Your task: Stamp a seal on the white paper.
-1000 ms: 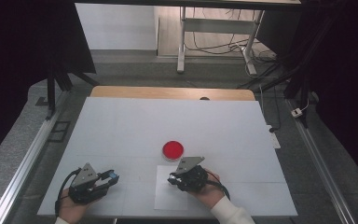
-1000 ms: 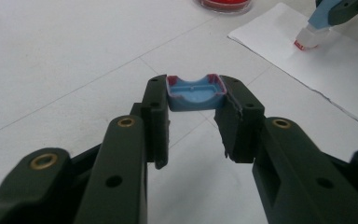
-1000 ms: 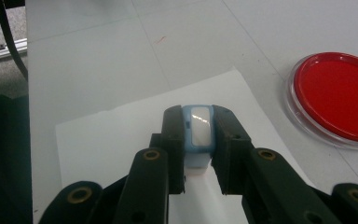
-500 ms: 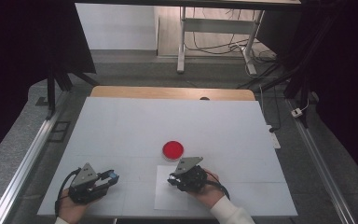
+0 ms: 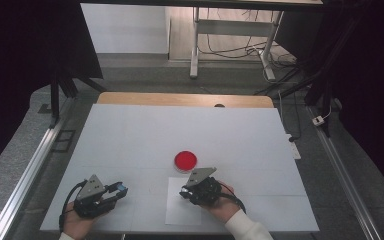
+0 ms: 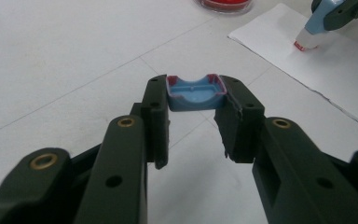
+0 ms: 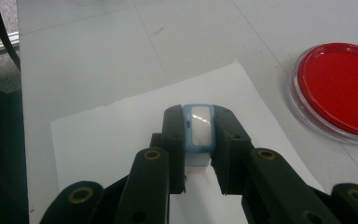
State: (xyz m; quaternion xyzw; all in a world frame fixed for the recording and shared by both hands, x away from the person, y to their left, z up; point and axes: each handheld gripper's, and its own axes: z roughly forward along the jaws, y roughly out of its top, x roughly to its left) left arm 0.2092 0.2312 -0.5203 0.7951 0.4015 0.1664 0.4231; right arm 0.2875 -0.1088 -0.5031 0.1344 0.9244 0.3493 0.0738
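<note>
No change can be made out between the earlier moments and this one in the high view. The left claw, closed on the blue cap, and the right claw, closed on the blue stamp, sit where they sat, near the near edge of the tabletop. The white paper sheet under the stamp and the red ink dish just beyond it show no shift either.

A lab: aluminium rails, black curtains, loose cables
</note>
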